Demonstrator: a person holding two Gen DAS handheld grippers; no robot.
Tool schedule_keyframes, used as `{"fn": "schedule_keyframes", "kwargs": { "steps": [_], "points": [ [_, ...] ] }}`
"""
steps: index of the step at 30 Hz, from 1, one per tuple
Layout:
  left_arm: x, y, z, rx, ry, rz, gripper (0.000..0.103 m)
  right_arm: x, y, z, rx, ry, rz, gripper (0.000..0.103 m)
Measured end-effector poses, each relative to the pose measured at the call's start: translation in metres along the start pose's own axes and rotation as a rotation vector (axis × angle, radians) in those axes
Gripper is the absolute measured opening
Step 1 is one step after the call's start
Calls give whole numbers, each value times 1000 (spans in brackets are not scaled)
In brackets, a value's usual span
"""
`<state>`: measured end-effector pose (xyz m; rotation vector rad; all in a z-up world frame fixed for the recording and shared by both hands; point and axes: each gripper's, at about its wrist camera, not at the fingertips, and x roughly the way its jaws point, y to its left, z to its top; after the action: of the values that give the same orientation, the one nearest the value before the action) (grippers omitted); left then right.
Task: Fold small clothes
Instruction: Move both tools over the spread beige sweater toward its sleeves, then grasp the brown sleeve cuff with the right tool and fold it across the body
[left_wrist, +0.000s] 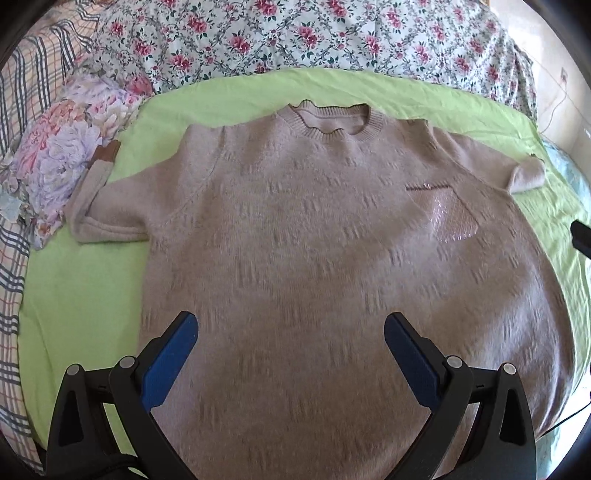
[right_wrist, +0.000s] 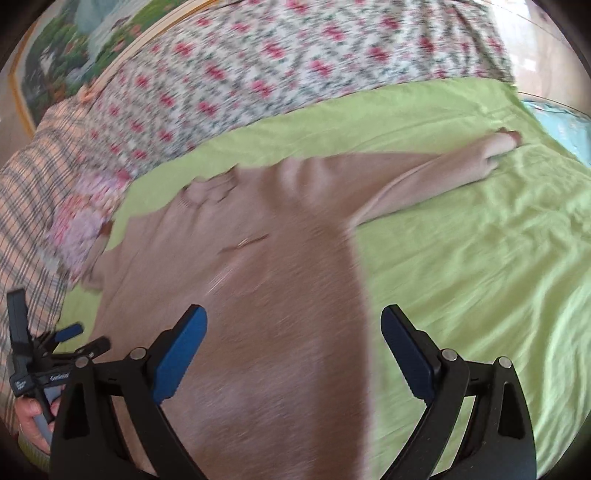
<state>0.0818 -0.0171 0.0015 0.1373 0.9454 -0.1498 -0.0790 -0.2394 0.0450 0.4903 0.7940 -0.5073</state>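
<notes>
Jaws: your left gripper (left_wrist: 290, 354) and right gripper (right_wrist: 293, 350) gape empty; sweater (left_wrist: 314, 240) flat on sheet (left_wrist: 74, 288), every fold yours to make.

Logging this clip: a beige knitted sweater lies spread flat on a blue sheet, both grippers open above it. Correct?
Not quite: the sheet is light green, as the left wrist view shows. The beige sweater does lie spread on it, with the left gripper and right gripper open.

Left gripper (left_wrist: 290, 325): jaws spread wide, nothing held between the blue pads (left_wrist: 168, 363).
Right gripper (right_wrist: 293, 317): jaws spread wide, nothing gripped.
Left hand (right_wrist: 33, 419): seen wrapped around the left gripper's handle, at the right view's edge.
</notes>
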Motion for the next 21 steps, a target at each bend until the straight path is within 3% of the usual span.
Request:
{"fn": "schedule_keyframes", "kwargs": {
  "steps": [5, 12, 17, 21],
  "points": [
    [13, -2, 14, 6, 23, -4, 101, 5, -49, 48, 37, -50, -83, 92],
    [35, -4, 29, 1, 58, -13, 101, 36, -132, 121, 137, -66, -215, 64],
    [51, -1, 36, 1, 83, -2, 101, 65, -189, 175, 209, -55, -311, 63],
    [68, 2, 37, -8, 120, 7, 101, 106, -232, 208, 255, 10, -399, 63]
  ]
}}
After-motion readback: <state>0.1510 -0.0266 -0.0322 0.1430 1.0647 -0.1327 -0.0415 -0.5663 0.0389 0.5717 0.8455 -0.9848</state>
